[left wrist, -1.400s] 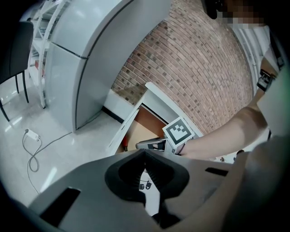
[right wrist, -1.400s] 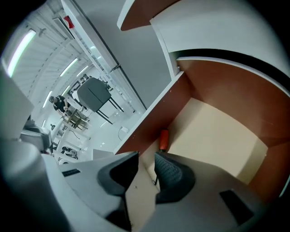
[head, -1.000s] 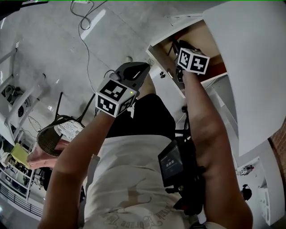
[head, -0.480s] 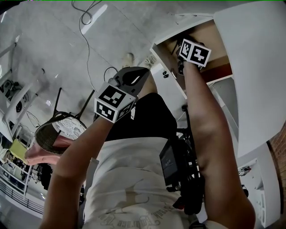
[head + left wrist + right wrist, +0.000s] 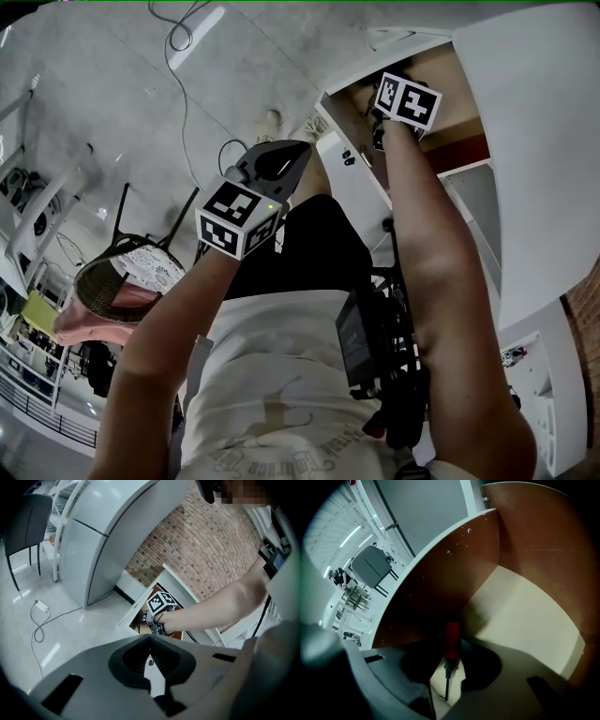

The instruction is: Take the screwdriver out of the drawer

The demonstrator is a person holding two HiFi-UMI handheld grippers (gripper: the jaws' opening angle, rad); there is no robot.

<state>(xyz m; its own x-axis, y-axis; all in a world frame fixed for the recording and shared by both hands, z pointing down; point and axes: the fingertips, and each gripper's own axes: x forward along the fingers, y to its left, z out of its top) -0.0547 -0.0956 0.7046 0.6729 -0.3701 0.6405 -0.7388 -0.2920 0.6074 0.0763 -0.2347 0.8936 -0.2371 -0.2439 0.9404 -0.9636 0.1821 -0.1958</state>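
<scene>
A screwdriver with a red handle and dark shaft is inside the open brown-walled drawer. My right gripper is shut on its handle, and the shaft points back toward the camera above the pale drawer floor. In the head view the right gripper reaches into the drawer at the top, its tips hidden behind the marker cube. My left gripper hangs over the floor left of the drawer, jaws shut on nothing. The left gripper view shows its own shut tips and the right gripper in the drawer.
A white cabinet top overhangs the drawer on the right. A woven chair stands on the floor at left, and a cable trails across the floor. A brick wall rises behind the drawer. A black device hangs at the person's waist.
The right gripper has moved slightly further up into the drawer. The left gripper has dropped a little lower and stays shut.
</scene>
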